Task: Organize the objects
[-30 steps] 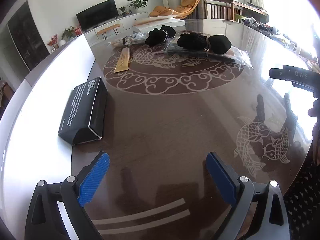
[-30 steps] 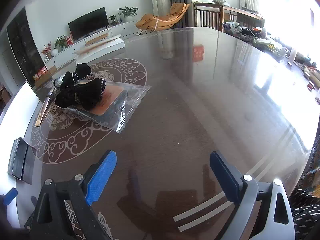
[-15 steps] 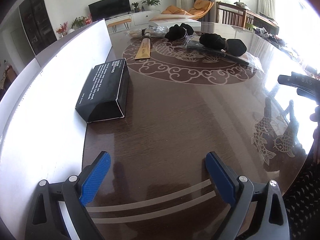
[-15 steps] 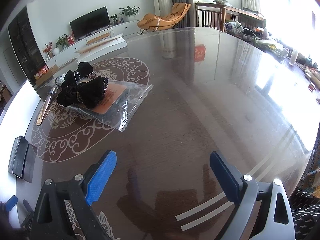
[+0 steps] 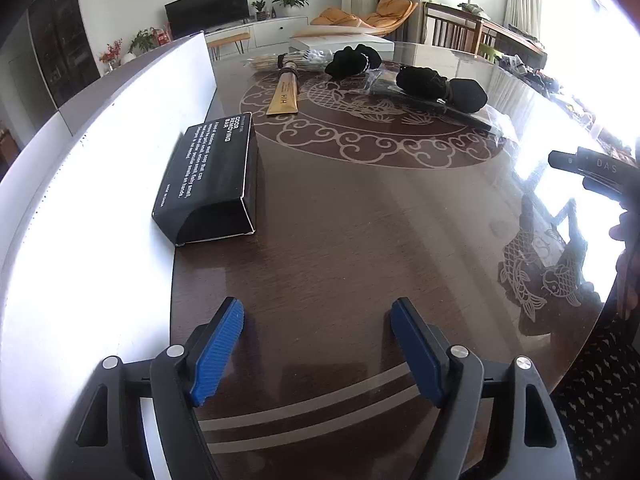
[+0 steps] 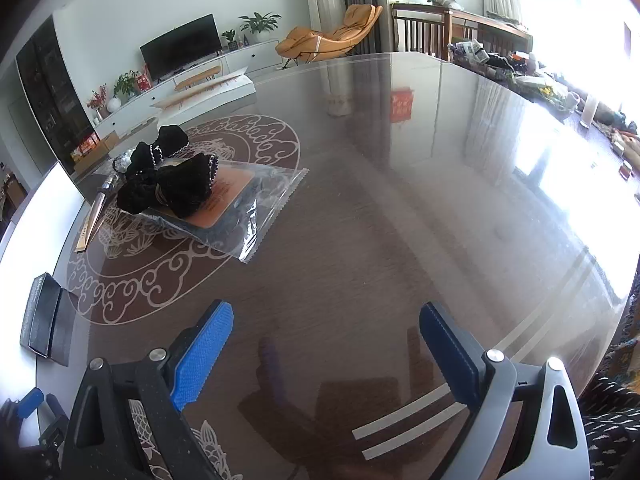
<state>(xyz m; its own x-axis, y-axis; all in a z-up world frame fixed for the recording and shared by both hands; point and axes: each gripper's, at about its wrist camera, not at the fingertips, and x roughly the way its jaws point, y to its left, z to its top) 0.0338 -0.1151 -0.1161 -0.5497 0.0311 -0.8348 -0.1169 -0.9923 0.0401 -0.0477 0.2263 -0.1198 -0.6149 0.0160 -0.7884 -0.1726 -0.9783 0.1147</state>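
Note:
My left gripper (image 5: 318,308) hovers low over the dark wooden table (image 5: 360,232); its jaws are closing with nothing between the blue pads. A black box with white lettering (image 5: 212,176) lies ahead and to its left, by the white panel. Beyond it lie a gold tube (image 5: 285,94) and black fabric hair pieces (image 5: 440,88). My right gripper (image 6: 326,312) stands open over bare table. In the right wrist view the black hair pieces (image 6: 172,184) rest on a clear plastic bag (image 6: 256,212) holding an orange card, far left of the fingers.
A white panel (image 5: 100,168) runs along the table's left side. A bundle of sticks in plastic (image 5: 264,62) lies at the back. The table edge curves close at the right (image 5: 592,320). Cluttered items sit at the far right (image 6: 520,76).
The left gripper's jaws have narrowed, and its view has swung so the black box sits nearer and more central. The right gripper has kept still and open.

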